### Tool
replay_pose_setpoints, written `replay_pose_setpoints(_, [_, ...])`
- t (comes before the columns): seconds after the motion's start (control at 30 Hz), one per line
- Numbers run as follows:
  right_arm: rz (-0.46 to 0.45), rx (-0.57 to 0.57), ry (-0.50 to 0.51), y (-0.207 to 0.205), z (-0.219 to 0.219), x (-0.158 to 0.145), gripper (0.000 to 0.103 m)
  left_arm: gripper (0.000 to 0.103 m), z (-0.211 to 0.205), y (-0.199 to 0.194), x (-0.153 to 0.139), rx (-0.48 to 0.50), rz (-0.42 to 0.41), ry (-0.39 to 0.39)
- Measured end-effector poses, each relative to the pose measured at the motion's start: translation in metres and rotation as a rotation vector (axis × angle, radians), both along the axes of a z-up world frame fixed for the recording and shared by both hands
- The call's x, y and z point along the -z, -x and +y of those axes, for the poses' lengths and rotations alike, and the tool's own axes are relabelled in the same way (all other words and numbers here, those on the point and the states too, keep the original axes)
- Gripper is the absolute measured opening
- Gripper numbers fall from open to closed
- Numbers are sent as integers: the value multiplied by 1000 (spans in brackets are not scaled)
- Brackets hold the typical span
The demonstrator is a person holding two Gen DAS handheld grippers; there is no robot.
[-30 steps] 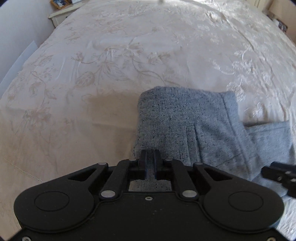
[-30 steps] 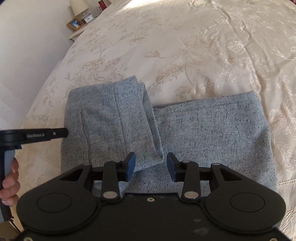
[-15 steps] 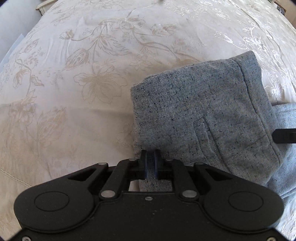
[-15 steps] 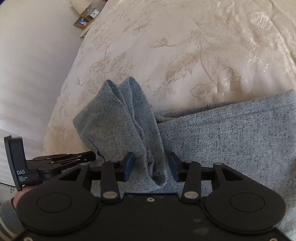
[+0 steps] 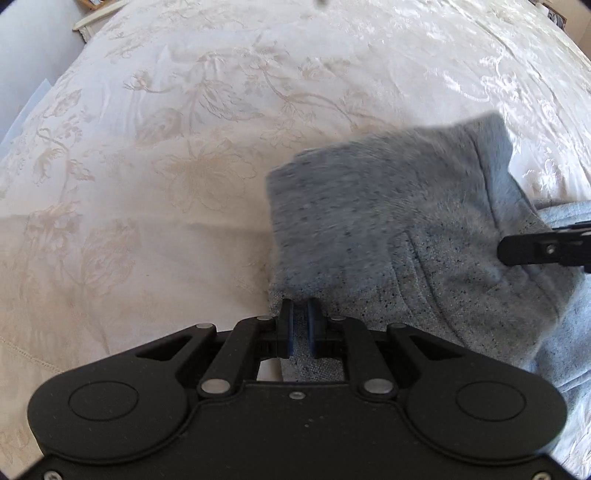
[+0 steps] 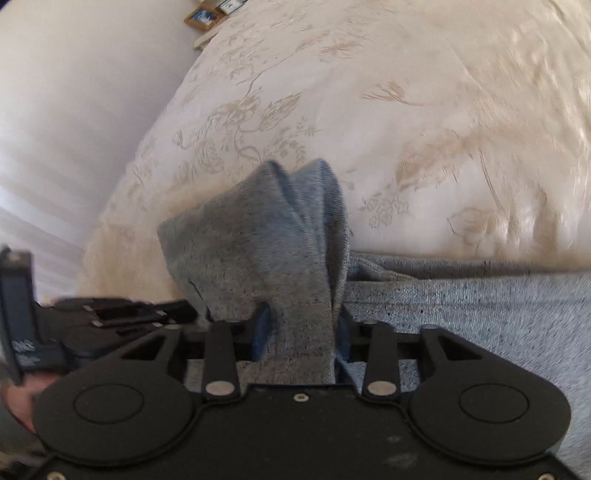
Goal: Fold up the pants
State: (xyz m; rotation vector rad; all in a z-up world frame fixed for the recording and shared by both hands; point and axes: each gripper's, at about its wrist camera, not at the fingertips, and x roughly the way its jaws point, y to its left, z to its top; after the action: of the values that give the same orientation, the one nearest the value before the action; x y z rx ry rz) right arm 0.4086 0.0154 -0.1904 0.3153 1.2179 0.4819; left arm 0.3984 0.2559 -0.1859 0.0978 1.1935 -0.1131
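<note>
Cream bedspread with a woven floral pattern [image 5: 177, 192] covers the bed and fills the background of both wrist views. On it lie my speckled grey knit pants [image 5: 388, 229], the task's garment: one portion lies flat on the bedspread at the right of the right wrist view [image 6: 480, 306], while a folded end is lifted off the bed and stands up in a peaked bunch, its far edge blurred.

My left gripper [image 5: 299, 330] is clenched on the near edge of the raised fold, its blue-padded fingers [image 5: 287, 328] almost together with grey fabric pinched between them. My right gripper [image 6: 301, 328] grasps a thicker bundle of the same fold; its fingers stand further apart, the cloth filling the gap and partly hiding the right pad.

Each gripper's black tip shows at the edge of the other's view, just beside the lifted cloth. A small framed picture [image 6: 205, 16] stands at the far corner by the wall.
</note>
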Motion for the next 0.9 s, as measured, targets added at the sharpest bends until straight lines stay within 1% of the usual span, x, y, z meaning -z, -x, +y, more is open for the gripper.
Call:
replay_pose_setpoints(0.03, [-10,0,22,2,3,-5,20,17,3,5,-9,-30,-20,13])
replay_pose_setpoints(0.07, [-12,10,23,4,3,-10,17,16,7,12,-19,-59,-41,29])
replay_pose_setpoints(0.17, [-20,46,-17,7,-2,-33,13,16,12,44,-49,-110,-105,85])
replay_pose_setpoints(0.23, [-43,52,-37,10,-3,-53,13,16,4,70,-66,-103,-139,102])
replay_pose_setpoints(0.3, [-64,51,-41,12,-1,-71,13,17,-13,97,-78,-73,-175,111])
replay_pose_setpoints(0.37, [-78,46,-45,12,2,-88,13,17,-36,122,-85,-11,-205,129])
replay_pose_setpoints(0.43, [-107,32,-44,14,4,-104,13,17,-61,143,-85,59,-219,150])
replay_pose_setpoints(0.47, [-118,26,-48,15,4,-111,12,19,-74,149,-83,97,-213,156])
replay_pose_setpoints(0.5, [-125,20,-57,15,4,-118,12,23,-87,154,-81,129,-205,155])
replay_pose_setpoints(0.57, [-142,7,-69,14,4,-134,12,24,-110,161,-75,164,-221,141])
replay_pose_setpoints(0.63, [-166,-8,-73,17,1,-151,12,24,-128,159,-69,166,-236,118])
replay_pose_setpoints(0.7, [-181,-12,-76,22,-4,-165,12,24,-140,153,-64,145,-251,91])
replay_pose_setpoints(0.73, [-188,-10,-80,24,-8,-170,12,24,-145,149,-59,129,-263,68])
replay_pose_setpoints(0.77, [-194,-6,-82,28,-12,-177,12,24,-149,144,-53,117,-258,38])
replay_pose_setpoints(0.8, [-203,0,-79,31,-16,-181,12,24,-151,138,-45,106,-233,5])
replay_pose_setpoints(0.83, [-215,10,-72,34,-22,-185,12,24,-151,133,-35,94,-191,-28])
replay_pose_setpoints(0.9, [-227,43,-54,41,-41,-190,12,25,-144,133,-19,76,-115,-75])
